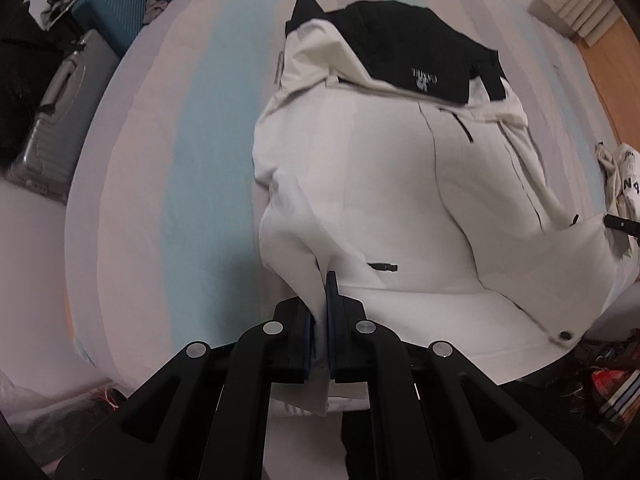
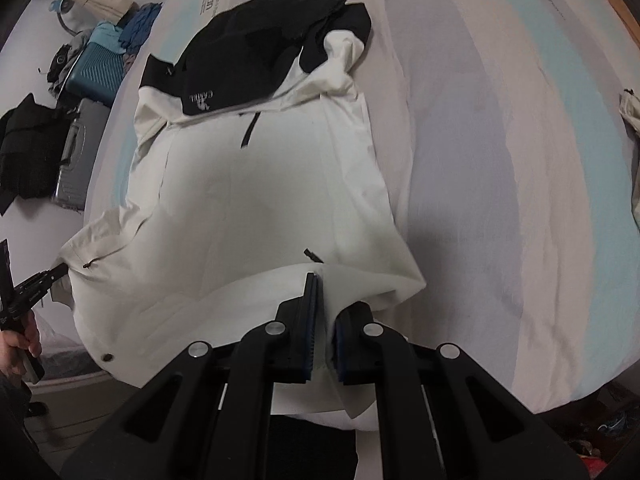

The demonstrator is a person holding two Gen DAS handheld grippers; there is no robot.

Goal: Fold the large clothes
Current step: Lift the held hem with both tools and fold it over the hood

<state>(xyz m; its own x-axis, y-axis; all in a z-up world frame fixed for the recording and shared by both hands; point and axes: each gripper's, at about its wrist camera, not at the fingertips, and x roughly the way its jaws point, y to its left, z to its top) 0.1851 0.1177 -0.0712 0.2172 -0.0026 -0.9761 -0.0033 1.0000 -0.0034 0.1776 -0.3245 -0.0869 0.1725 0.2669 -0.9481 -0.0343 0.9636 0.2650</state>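
While both tongs, left (image 1: 325, 300) and right (image 2: 326, 300), pinch the near hem, the jacket (image 1: 380, 184) runs lengthwise away across the bed (image 1: 168, 160)

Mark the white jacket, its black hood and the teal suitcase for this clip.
white jacket (image 1: 380, 200), left wrist view, on the flat white body panel.
black hood (image 2: 248, 60), right wrist view, on the black fabric above the logo.
teal suitcase (image 2: 96, 70), right wrist view, on its ribbed front face.

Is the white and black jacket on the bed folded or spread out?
Mostly spread out. The jacket lies along the bed, only its black top part turned over. The left gripper and the right gripper pinch its near hem.
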